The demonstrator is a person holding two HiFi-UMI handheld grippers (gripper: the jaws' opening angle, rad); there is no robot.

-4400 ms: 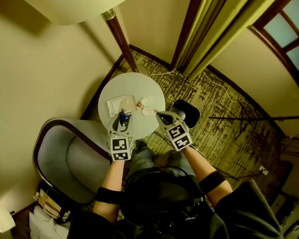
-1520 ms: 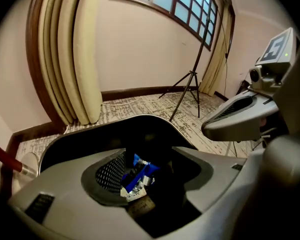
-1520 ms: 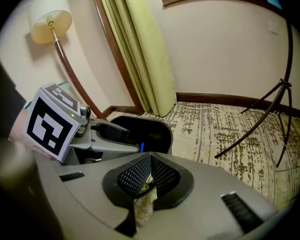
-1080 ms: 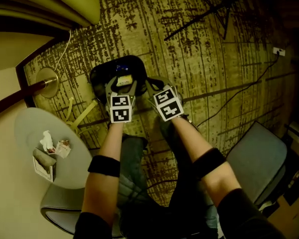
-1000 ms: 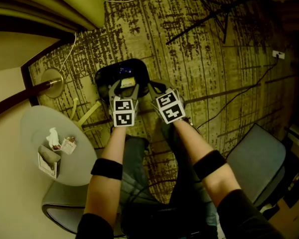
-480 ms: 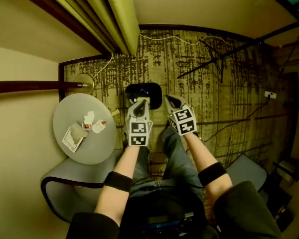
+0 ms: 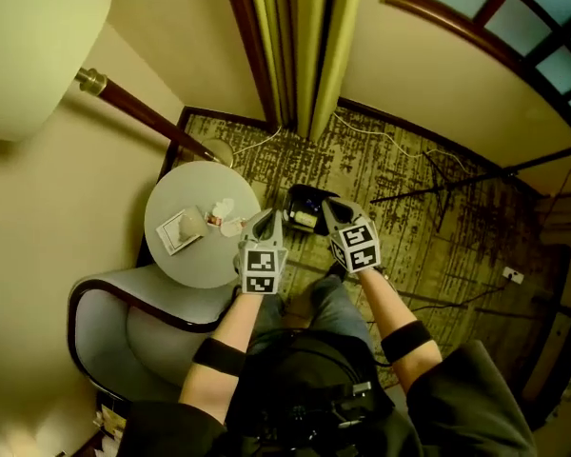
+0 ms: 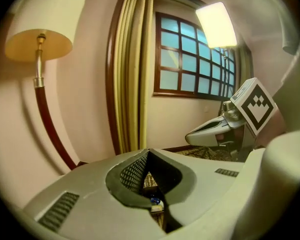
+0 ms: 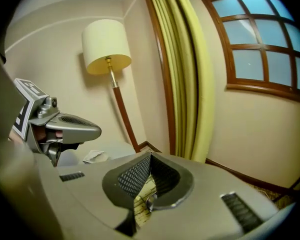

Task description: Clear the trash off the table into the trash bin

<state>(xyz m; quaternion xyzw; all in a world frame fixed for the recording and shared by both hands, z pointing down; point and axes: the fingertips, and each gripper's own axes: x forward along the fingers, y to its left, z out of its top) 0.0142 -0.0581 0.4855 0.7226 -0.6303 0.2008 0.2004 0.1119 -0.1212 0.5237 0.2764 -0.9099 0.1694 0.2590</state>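
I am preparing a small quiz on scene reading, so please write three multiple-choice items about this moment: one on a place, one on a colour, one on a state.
1. Where does the trash bin stand relative to the table?
A. On top of it
B. On the carpet, to its right in the head view
C. Under it

2. What colour is the curtain?
A. Blue
B. Yellow-green
C. Red

3. How are the left gripper and the right gripper?
A. Both wide open
B. One open, one shut
C. Both shut, empty

Key:
1 B: the bin sits on patterned carpet beside the table.
2 B: its folds look yellow-green in every view.
3 C: each gripper view shows the jaws together with nothing held.
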